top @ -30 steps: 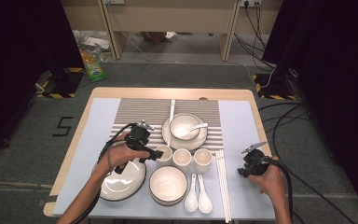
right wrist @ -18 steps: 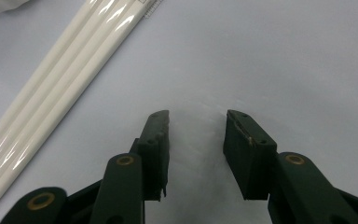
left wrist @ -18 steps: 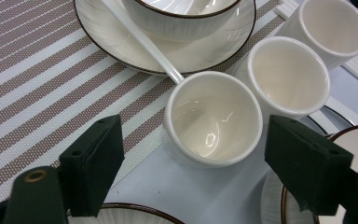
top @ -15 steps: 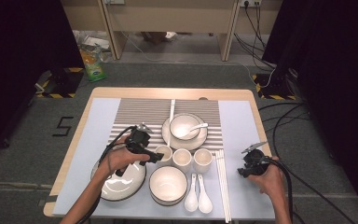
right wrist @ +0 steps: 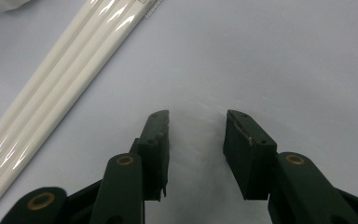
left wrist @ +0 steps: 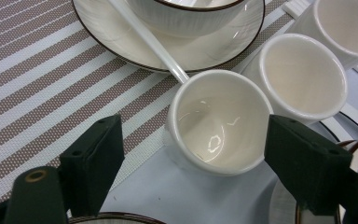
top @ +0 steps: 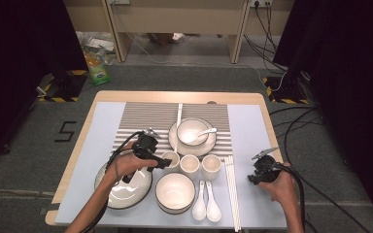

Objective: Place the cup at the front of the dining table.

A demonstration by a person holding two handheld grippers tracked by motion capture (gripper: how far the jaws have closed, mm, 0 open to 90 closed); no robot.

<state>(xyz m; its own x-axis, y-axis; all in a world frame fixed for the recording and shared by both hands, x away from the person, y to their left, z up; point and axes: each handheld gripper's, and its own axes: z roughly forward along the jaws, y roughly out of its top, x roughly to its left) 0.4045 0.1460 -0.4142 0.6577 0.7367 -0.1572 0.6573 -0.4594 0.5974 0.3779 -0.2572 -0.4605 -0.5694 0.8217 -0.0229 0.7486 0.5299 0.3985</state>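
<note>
While the left gripper (left wrist: 193,154) hangs over the first cup (left wrist: 218,122) in a row of three, its jaws stand wide apart, one on each side of the cup, and neither pad touches the wall. That cup sits near the front edge of the table (top: 126,96), where the striped mat (top: 141,119) meets the plain blue one, with the second cup (left wrist: 299,77) touching or just beside it and a saucer (left wrist: 135,42) with a long white spoon handle (left wrist: 149,42) behind. By my reading the step in hand is the approach to a grasp on this cup, not yet a hold. Next the jaws would need to sink around the wall and close evenly, and the far jaw has little room beside the second cup, so it could nudge that one. The right gripper (right wrist: 196,140) rests low over bare mat toward the right front corner, jaws partly apart and empty, beside the chopsticks (right wrist: 60,79).
</note>
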